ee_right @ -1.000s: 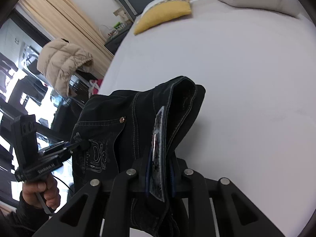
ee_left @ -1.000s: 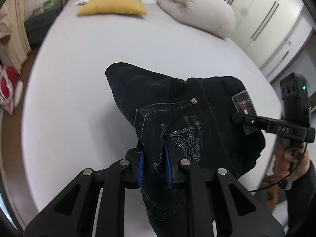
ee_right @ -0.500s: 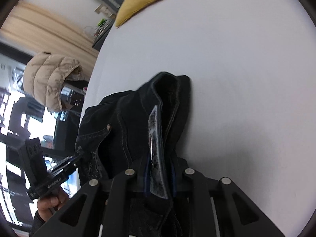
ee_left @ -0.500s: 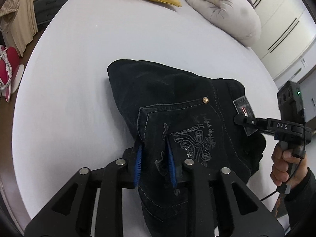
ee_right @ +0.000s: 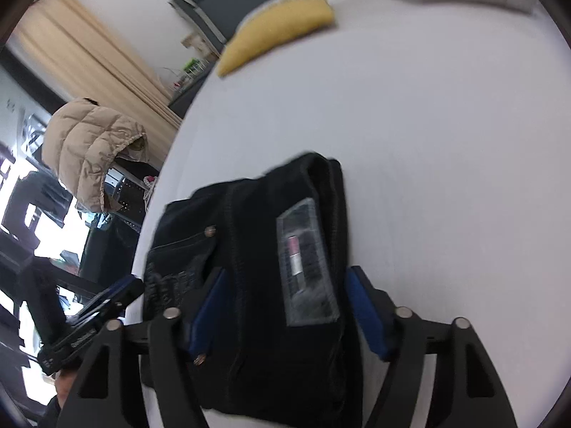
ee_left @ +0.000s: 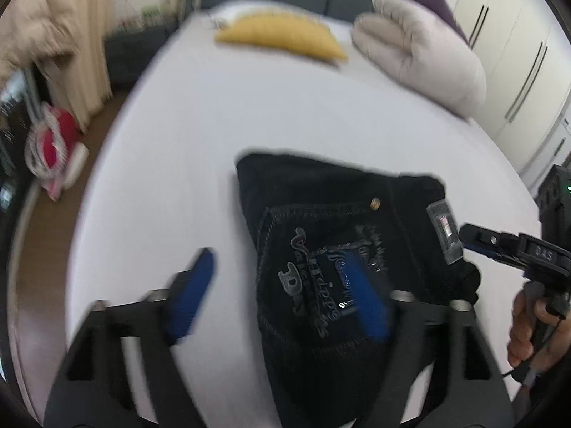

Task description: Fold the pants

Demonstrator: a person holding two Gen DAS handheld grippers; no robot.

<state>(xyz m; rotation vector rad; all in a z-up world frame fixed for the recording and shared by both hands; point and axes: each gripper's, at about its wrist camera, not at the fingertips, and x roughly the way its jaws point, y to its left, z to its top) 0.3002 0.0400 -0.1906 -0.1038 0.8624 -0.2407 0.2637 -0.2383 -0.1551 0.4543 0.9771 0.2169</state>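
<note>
While both the left gripper [ee_left: 282,292] and right gripper [ee_right: 285,310] gape, the black pants [ee_left: 332,221] lie folded (embroidered pocket up).

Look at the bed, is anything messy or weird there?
Not really. The folded black pants lie in a compact bundle on the white bed, with both grippers open around them: left gripper, right gripper. The yellow pillow and rolled duvet sit at the head. Only blur looks odd.

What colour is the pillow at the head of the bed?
Mustard yellow; the pillow shows best in the right wrist view.
</note>
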